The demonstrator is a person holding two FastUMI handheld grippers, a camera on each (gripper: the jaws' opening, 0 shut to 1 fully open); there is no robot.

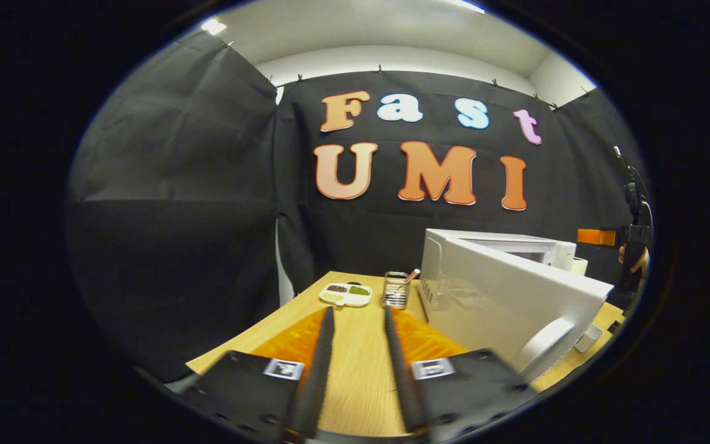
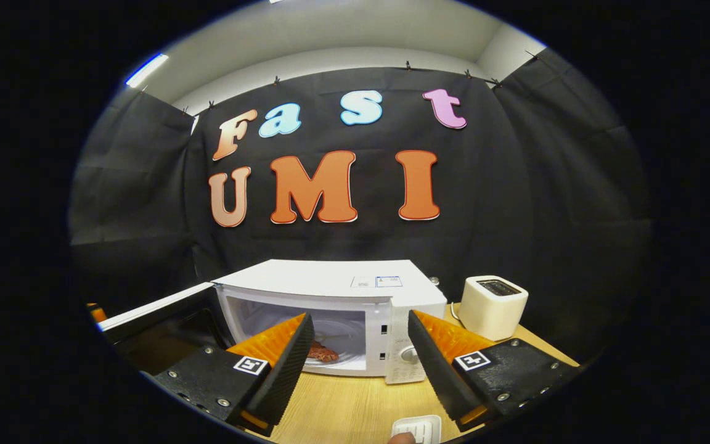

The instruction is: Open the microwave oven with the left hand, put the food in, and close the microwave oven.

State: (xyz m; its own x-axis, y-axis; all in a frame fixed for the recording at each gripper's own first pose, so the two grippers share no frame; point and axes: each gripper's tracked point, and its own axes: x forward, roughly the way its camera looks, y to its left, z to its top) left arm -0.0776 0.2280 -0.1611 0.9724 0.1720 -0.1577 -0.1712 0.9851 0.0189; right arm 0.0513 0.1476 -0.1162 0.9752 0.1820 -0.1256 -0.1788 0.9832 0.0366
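Note:
The white microwave (image 2: 324, 280) stands on the wooden table (image 2: 342, 407) with its door (image 2: 158, 311) swung wide to the left. A reddish piece of food (image 2: 322, 353) lies on the turntable inside. My right gripper (image 2: 360, 320) is open in front of the cavity, holding nothing. In the left gripper view the door (image 1: 515, 299) and its curved handle (image 1: 543, 345) stand close on the right. My left gripper (image 1: 358, 314) is open over the table, left of the door and not touching it. The right gripper (image 1: 629, 237) and the hand holding it show far off at the right edge.
A small divided plate (image 1: 346, 294) with bits of food and a glass jar (image 1: 396, 290) holding a utensil sit at the table's far end. A white toaster (image 2: 492, 305) stands right of the microwave. A small white object (image 2: 418, 428) lies at the near edge.

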